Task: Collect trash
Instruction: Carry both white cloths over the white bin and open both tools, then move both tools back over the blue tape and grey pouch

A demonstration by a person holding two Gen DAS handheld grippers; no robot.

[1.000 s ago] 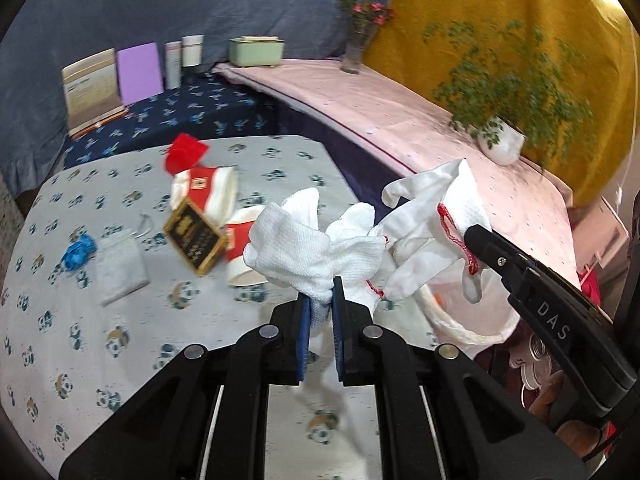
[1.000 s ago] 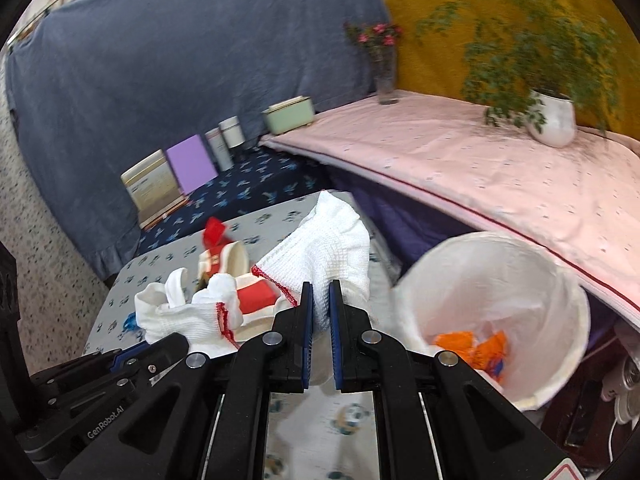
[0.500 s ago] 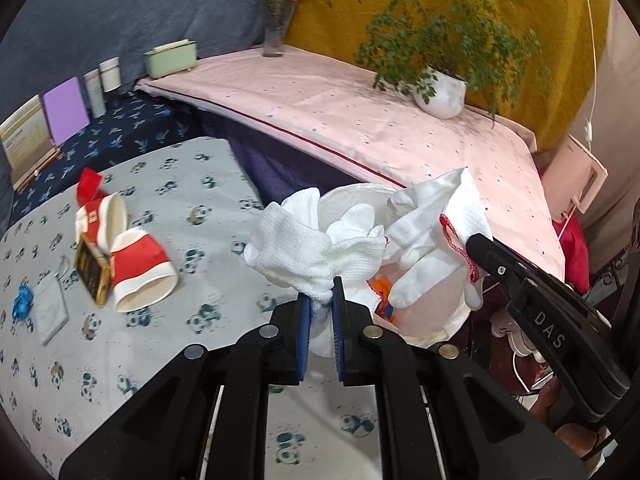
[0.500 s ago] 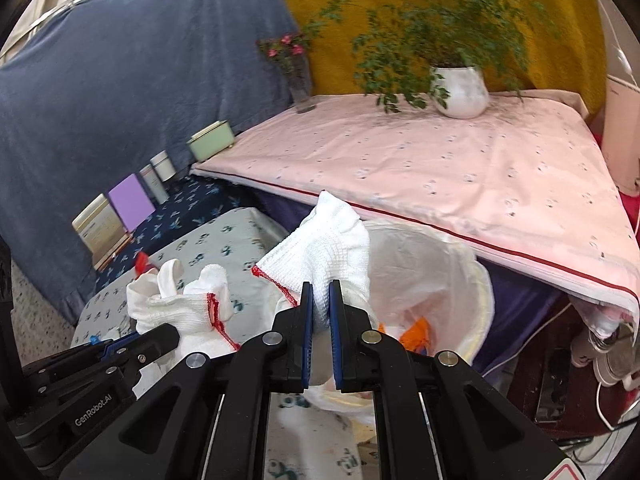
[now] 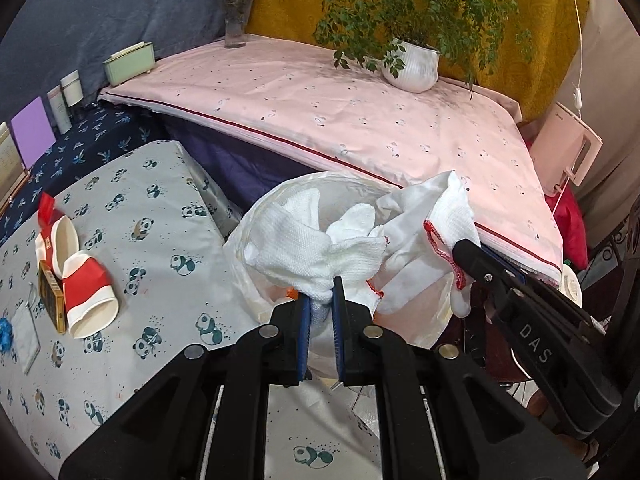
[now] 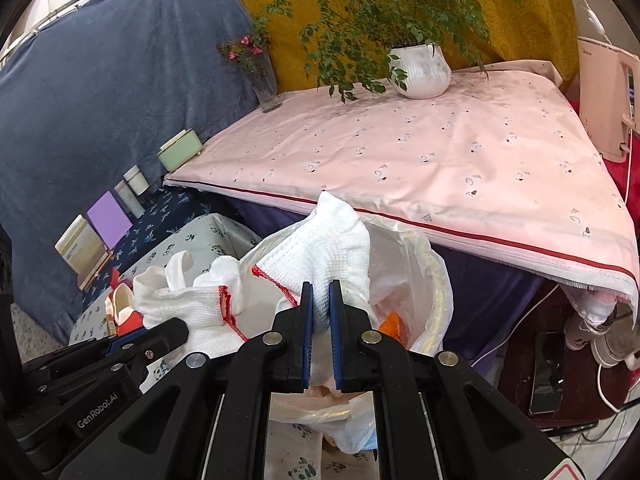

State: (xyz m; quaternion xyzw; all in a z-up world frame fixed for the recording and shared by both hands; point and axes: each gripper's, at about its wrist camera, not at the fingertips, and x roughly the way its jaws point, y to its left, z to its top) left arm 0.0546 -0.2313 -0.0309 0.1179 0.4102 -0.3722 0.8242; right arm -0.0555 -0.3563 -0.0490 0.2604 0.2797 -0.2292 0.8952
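Left wrist view: my left fingers pinch one white glove, my right fingers another glove, both above the bin. Released off-centre, either may snag the rim.

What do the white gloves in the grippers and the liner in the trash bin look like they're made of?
The gloves look like knitted cotton, matte, with a visible ribbed weave and red stitched cuffs. The liner looks like thin translucent plastic film: glossy, wrinkled, folded over the rim of the bin, orange trash showing through.
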